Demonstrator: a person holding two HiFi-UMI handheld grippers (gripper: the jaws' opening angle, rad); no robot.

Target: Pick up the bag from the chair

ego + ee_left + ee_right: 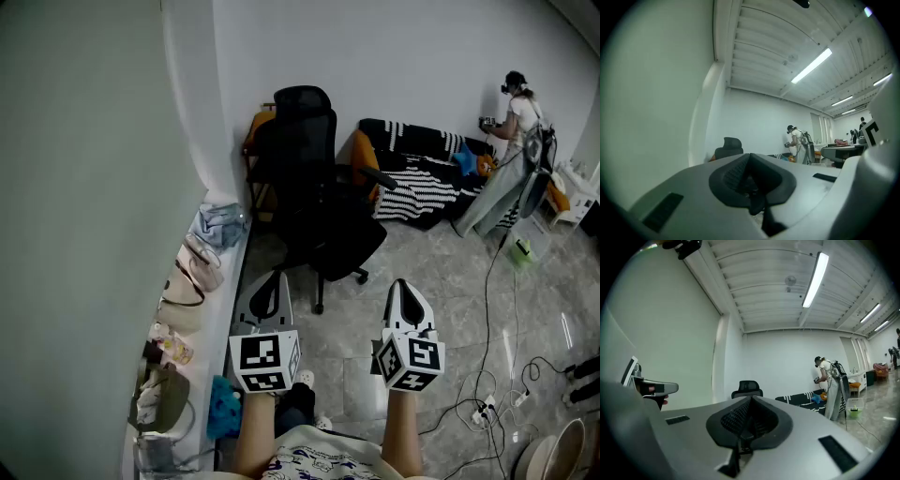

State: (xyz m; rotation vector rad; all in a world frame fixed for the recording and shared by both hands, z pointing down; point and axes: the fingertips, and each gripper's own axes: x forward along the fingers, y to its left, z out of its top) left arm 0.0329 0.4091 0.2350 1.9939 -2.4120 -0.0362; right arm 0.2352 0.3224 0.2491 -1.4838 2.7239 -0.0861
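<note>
Seat of the black office chair (323, 239) was too dark to tell whether a bag lay on it; the chair stood on the grey tiled floor (441, 281) by the wall corner, with several handbags (200, 267) lined along the ledge (242, 272) to its left. Short of the chair, the left gripper (275, 275) and right gripper (399, 283) hung side by side, apart, each with jaws pressed together on nothing. Far beyond, a person (520, 108) stood beside a striped sofa (422, 178).
</note>
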